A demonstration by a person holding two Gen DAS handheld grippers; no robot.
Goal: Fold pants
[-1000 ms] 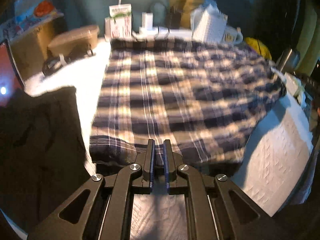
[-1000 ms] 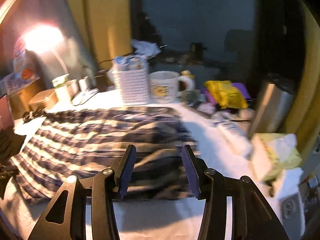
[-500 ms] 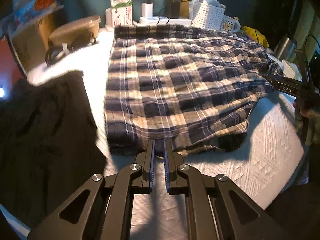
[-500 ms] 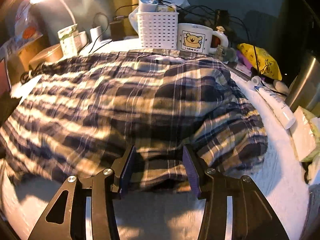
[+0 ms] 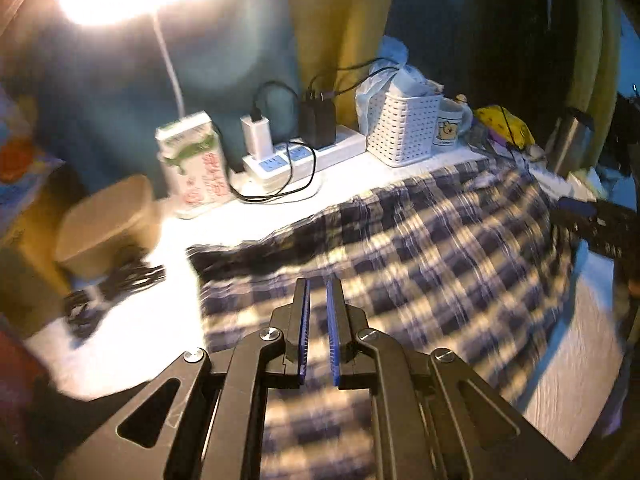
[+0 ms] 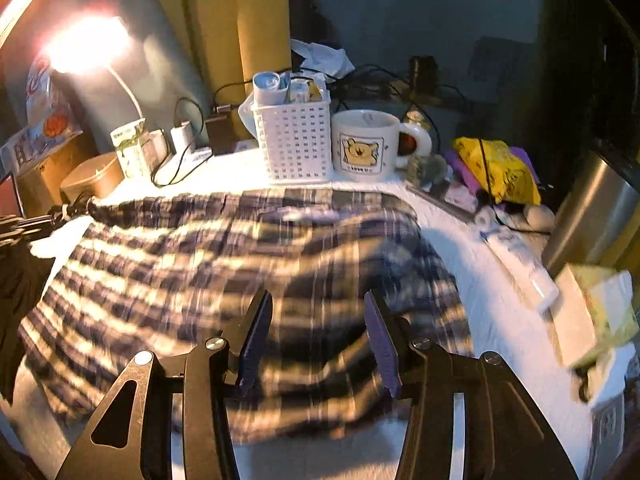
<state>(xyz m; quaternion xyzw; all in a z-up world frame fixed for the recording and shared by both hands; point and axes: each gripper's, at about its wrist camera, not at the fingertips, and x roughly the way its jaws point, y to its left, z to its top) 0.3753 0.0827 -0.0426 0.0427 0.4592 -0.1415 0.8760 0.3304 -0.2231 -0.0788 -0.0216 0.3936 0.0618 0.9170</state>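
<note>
The plaid pants [image 5: 420, 248] lie folded on the white cloth-covered table [image 5: 568, 364]; they also show in the right wrist view [image 6: 224, 264]. My left gripper [image 5: 318, 292] hovers over the pants' left part, its jaws nearly closed with a thin gap and nothing between them. My right gripper [image 6: 318, 304] is open over the pants' near right part, with plaid cloth showing between its fingers. The right gripper also shows at the right edge of the left wrist view [image 5: 600, 224].
Along the back stand a milk carton [image 5: 194, 164], a power strip with chargers [image 5: 296, 148], a white basket [image 6: 296, 144], a bear mug [image 6: 366, 146] and a lit lamp [image 6: 84, 44]. A steel container [image 6: 592, 212], tube and yellow bag are at right. A tan box [image 5: 104, 224] is at left.
Both grippers moved forward over the pants. The left gripper went from the near hem to above the cloth and tilted up; the views are blurred by motion.
</note>
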